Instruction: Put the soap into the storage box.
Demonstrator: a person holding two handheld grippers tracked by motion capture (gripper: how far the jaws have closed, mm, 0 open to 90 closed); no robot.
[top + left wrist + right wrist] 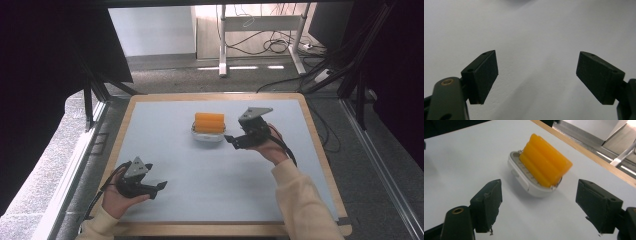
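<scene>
Sitting mid-table, slightly toward the far side: orange ridged block [209, 122] resting on a small white tray [207, 136], block tilted in right gripper view, leaning on the tray's metal-toothed face. Looks like a grater-type base with a soap- or wax-like bar on top (material a guess). Right gripper [231, 139] just right of the tray, jaws spread wide, nothing between them, aimed at the tray in its own view. Left gripper [161, 185] at the near left, well apart from the block, jaws also spread, empty, over bare blue-grey table surface [200, 175].

Handling, judged: block probably light, fairly stiff but with a soft, waxy skin, likely slippery and easy to dent; loose on the tray, so may slide off if tray is tipped. White tray looks like hard smooth plastic, light, rounded edges, may skate on the table when pushed. Best hold: across the block's two long ridged sides, mid-length, gentle squeeze. For the tray, pinch across its short width at the rim, clear of the metal teeth.
</scene>
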